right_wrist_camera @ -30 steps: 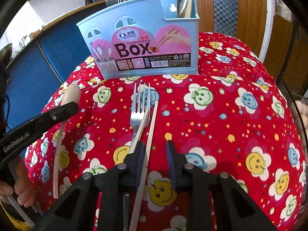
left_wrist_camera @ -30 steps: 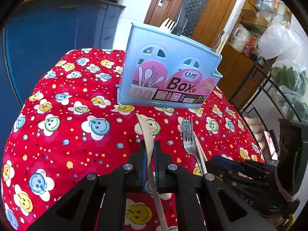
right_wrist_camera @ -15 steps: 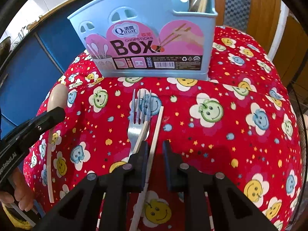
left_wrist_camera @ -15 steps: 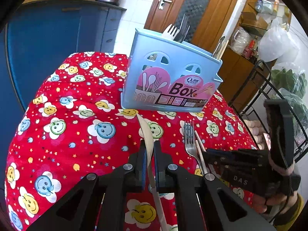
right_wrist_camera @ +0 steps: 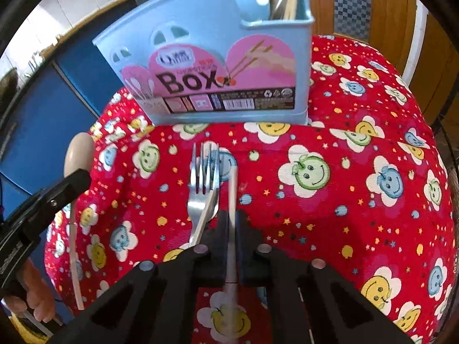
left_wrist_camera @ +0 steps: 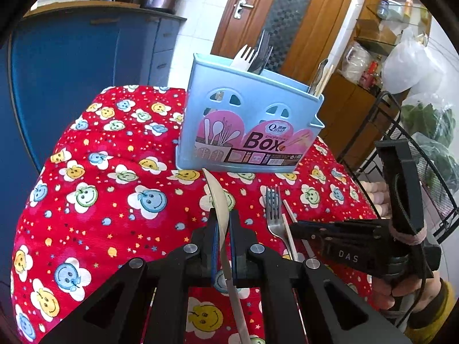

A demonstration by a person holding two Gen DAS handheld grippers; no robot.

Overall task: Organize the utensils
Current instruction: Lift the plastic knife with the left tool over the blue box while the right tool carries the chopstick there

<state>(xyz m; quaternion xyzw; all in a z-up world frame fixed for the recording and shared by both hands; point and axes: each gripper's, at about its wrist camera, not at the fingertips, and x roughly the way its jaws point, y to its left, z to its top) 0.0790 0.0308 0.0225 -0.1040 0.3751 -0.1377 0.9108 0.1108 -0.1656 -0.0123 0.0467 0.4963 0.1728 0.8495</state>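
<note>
Chopstick [right_wrist_camera: 231,200] | pinched between right fingers [right_wrist_camera: 222,229], seemingly lifted | left fingers [left_wrist_camera: 210,229] clamp spoon [left_wrist_camera: 219,200]

Left gripper [left_wrist_camera: 221,215] clamps edge-on around a pale spoon [left_wrist_camera: 218,197], bowl tip pointing toward the blue utensil box [left_wrist_camera: 249,126] on the red smiley-face tablecloth [left_wrist_camera: 114,200]. Inside the box, a white fork [left_wrist_camera: 243,56] and dark cutlery stand in one compartment, chopsticks in another. To the side, the right gripper [left_wrist_camera: 298,228] sits closed at a metal fork [left_wrist_camera: 274,212] and chopstick [left_wrist_camera: 288,229].
</note>
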